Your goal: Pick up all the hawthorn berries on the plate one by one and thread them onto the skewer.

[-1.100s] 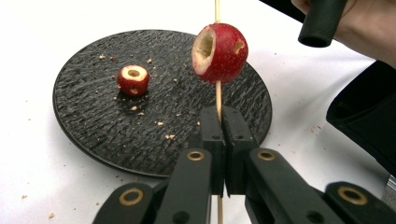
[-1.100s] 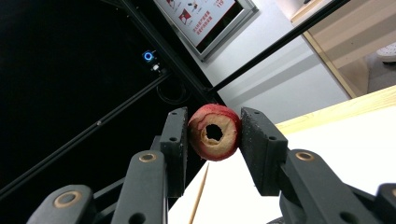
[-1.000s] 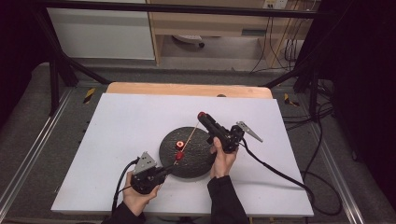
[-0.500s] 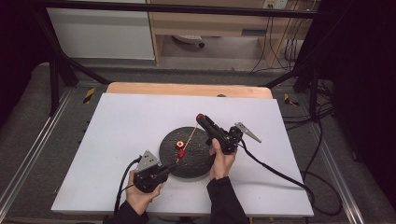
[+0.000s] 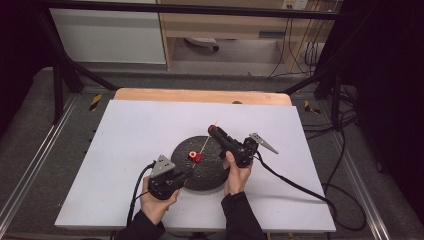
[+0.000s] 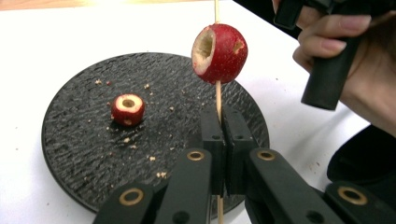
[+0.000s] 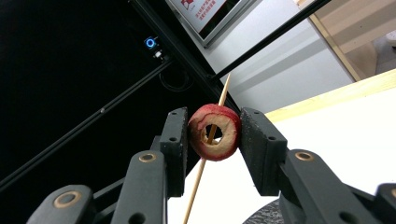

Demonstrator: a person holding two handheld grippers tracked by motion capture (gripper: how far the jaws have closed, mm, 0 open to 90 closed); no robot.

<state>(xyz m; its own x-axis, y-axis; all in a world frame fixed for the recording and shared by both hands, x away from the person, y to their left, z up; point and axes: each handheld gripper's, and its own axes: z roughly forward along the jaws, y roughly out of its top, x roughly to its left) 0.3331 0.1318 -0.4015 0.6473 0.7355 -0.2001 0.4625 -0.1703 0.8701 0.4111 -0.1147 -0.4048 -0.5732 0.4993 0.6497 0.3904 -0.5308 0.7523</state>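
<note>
A thin wooden skewer (image 6: 218, 95) stands pinched between the shut jaws of my left gripper (image 6: 223, 116). A cored red fruit (image 6: 219, 53) is threaded on it above the jaws. In the high view the left gripper (image 5: 186, 172) sits at the near left rim of the black round plate (image 5: 210, 175), and the skewer (image 5: 205, 145) slants up to the right. My right gripper (image 7: 214, 133) is shut on a second cored red fruit (image 7: 226, 140), and the skewer (image 7: 224, 93) runs through or just behind its hole. A third cored fruit (image 6: 127, 108) lies on the plate (image 6: 74, 140).
The plate rests on a white board (image 5: 125, 130) over a wooden table (image 5: 200, 95). Crumbs are scattered on the plate. A person's right hand (image 6: 355, 70) is close to the skewer's right side. Cables trail from both grippers toward the near edge.
My left gripper has moved right and forward toward the plate, bringing the skewer tip up to the fruit in the right gripper. The right gripper has shifted only slightly.
</note>
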